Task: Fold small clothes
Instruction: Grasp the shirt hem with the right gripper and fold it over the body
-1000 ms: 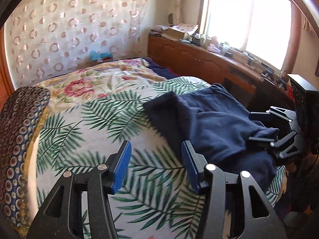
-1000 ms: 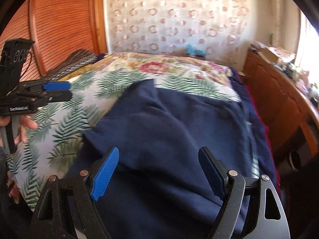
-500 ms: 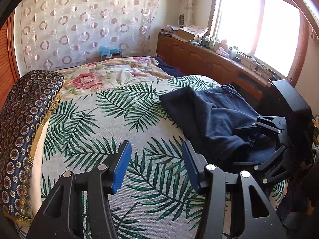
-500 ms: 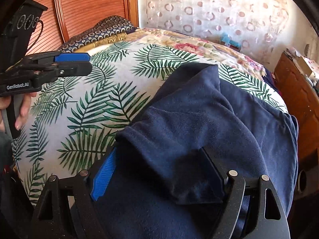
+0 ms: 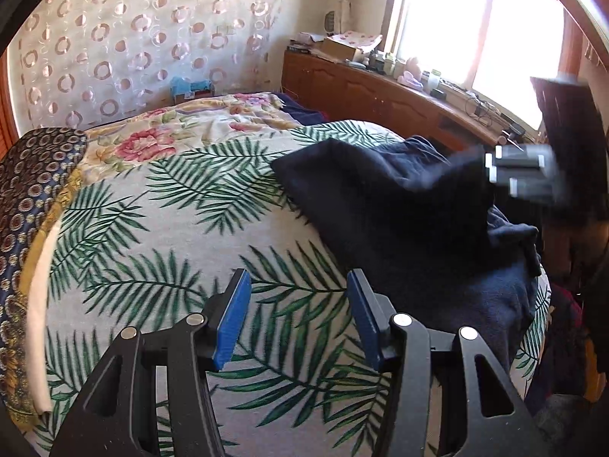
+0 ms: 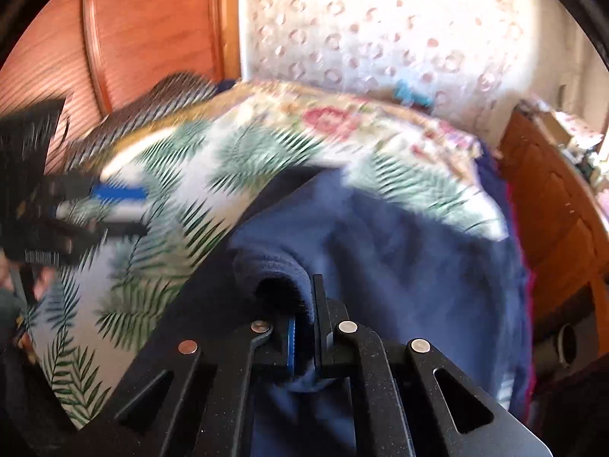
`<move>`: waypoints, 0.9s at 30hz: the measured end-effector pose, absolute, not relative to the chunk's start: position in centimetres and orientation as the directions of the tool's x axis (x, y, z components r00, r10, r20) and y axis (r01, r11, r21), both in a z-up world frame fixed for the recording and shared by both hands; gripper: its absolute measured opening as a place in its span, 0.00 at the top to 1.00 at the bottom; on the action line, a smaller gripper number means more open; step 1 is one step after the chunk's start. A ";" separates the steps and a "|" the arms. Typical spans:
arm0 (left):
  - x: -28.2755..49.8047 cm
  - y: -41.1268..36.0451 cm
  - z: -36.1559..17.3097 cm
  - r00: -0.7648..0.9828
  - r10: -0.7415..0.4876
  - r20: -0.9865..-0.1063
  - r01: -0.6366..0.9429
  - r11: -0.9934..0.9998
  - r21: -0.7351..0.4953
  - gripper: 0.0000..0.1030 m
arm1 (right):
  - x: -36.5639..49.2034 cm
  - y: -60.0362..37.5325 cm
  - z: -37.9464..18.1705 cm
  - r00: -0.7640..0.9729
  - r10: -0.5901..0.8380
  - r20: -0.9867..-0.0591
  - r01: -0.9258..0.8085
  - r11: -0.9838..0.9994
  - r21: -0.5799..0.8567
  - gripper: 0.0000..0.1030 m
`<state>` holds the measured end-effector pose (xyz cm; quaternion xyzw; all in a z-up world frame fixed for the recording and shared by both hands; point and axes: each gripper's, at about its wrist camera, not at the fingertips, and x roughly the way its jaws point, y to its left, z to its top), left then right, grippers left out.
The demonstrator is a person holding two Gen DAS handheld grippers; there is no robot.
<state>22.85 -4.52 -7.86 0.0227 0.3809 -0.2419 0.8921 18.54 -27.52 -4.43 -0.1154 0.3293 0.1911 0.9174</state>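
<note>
A dark navy garment (image 5: 403,221) lies bunched on the right side of the bed with the palm-leaf sheet (image 5: 182,236). My right gripper (image 6: 304,316) is shut on a fold of the navy garment (image 6: 403,266) and lifts it off the sheet; it shows blurred in the left wrist view (image 5: 521,175). My left gripper (image 5: 297,316) is open and empty above the bare sheet, left of the garment. It shows blurred at the left of the right wrist view (image 6: 114,209).
A patterned dark pillow (image 5: 26,190) lies at the bed's left edge. A floral quilt (image 5: 182,129) covers the far end. A wooden cabinet (image 5: 380,95) with clutter runs under the window on the right. A wooden headboard (image 6: 125,38) stands behind.
My right gripper has shut on a fold of the navy garment and is raising it, with motion blur. My left gripper stays open over the sheet.
</note>
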 end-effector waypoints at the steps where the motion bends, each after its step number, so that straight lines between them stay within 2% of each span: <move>1: 22.9 -4.8 -7.9 0.589 -0.418 -0.692 0.452 0.880 -0.146 0.48 | 18.8 -28.5 -3.7 0.725 0.265 -0.636 -0.411 0.907 -0.091 0.94; 8: 23.4 -6.5 -7.6 0.579 -0.426 -0.695 0.465 0.873 -0.148 0.48 | 24.2 -35.7 -1.0 0.771 0.158 -0.618 -0.283 0.953 -0.110 0.94; 16: 23.5 -7.8 -7.8 0.566 -0.417 -0.711 0.465 0.874 -0.143 0.48 | 30.2 -38.0 -3.4 0.727 0.076 -0.682 -0.178 0.981 -0.080 0.94; 21: 23.8 -8.7 -8.2 0.555 -0.413 -0.722 0.471 0.871 -0.136 0.48 | 30.6 -38.7 -2.8 0.747 0.052 -0.663 -0.111 0.993 -0.048 0.94; 22: 23.8 -8.9 -8.3 0.553 -0.410 -0.725 0.472 0.872 -0.133 0.48 | 30.2 -38.5 -2.7 0.750 0.050 -0.659 -0.108 0.993 -0.048 0.91; 24: 23.9 -9.4 -8.6 0.548 -0.406 -0.731 0.472 0.872 -0.130 0.48 | 29.2 -38.0 -3.1 0.754 0.062 -0.654 -0.116 0.992 -0.040 0.79; 25: 24.0 -9.6 -8.7 0.545 -0.406 -0.734 0.474 0.871 -0.130 0.48 | 29.1 -37.8 -3.4 0.753 0.073 -0.653 -0.127 0.991 -0.035 0.67; 26: 24.0 -10.0 -8.9 0.541 -0.406 -0.737 0.477 0.869 -0.128 0.48 | 28.6 -37.2 -3.5 0.753 0.084 -0.653 -0.140 0.990 -0.034 0.60; 27: 24.0 -10.1 -8.9 0.540 -0.402 -0.740 0.478 0.870 -0.125 0.48 | 27.7 -37.3 -3.6 0.753 0.091 -0.651 -0.151 0.988 -0.038 0.59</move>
